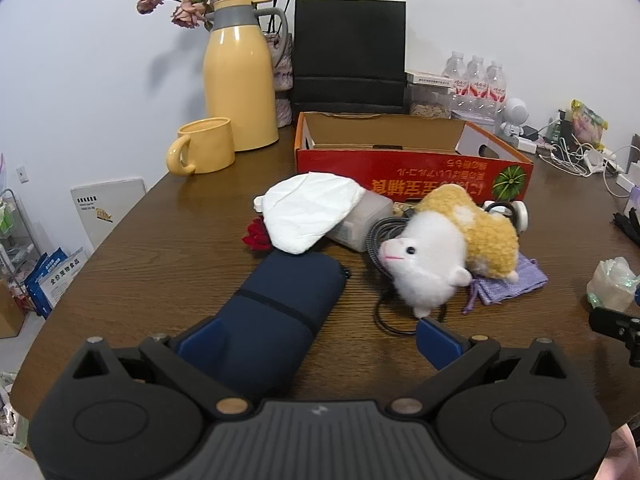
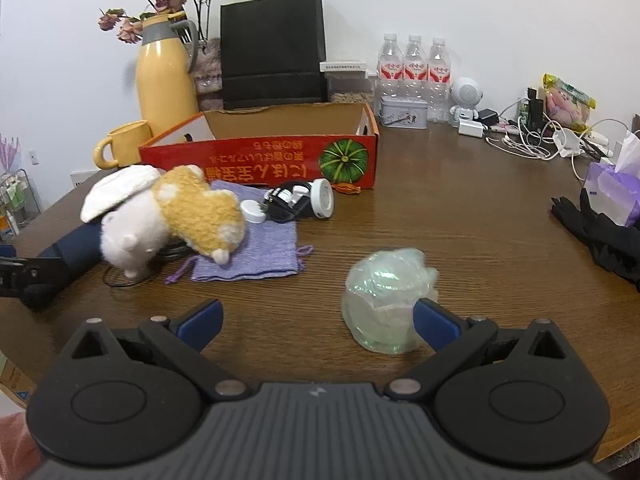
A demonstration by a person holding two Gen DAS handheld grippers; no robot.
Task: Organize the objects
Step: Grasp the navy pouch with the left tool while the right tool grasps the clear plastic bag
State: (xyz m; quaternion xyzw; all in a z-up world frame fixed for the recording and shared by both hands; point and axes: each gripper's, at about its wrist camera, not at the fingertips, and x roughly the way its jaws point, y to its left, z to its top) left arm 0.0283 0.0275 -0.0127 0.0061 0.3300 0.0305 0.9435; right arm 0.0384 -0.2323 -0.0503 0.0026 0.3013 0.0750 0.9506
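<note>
The wooden counter (image 1: 168, 248) fills both views, backed by a white wall (image 2: 440, 0). On it stands a red cardboard box (image 1: 400, 168), open at the top, with a black paper bag (image 1: 348, 48) behind it, a yellow jug (image 1: 238, 80) to one side and a yellow mug (image 1: 208, 146) just beside the jug. In front of the box lies a loose heap: a navy pouch (image 1: 280, 312), a white-and-tan plush toy (image 1: 440, 248) resting partly on a purple cloth (image 2: 256, 240), a white folded pad (image 1: 308, 212), a black cable (image 1: 384, 320) and a small white reel (image 2: 322, 198). The left gripper (image 1: 316, 340) is spread wide; the near end of the navy pouch lies between its blue fingers (image 1: 204, 340), against the left one and apart from the right one. The right gripper (image 2: 316, 320) is also spread wide, and a clear crumpled wrapper ball (image 2: 384, 300) sits on the counter inside the gap, touching or almost touching the right finger, well apart from the left. Along the back of the counter stand three water bottles (image 2: 414, 64), a small white robot figure (image 2: 464, 98), a metal tin (image 2: 404, 112) and a tangle of white chargers and cords (image 2: 532, 140). A tissue pack (image 2: 612, 184) and black gloves (image 2: 600, 232) lie at the counter's far right edge.
</note>
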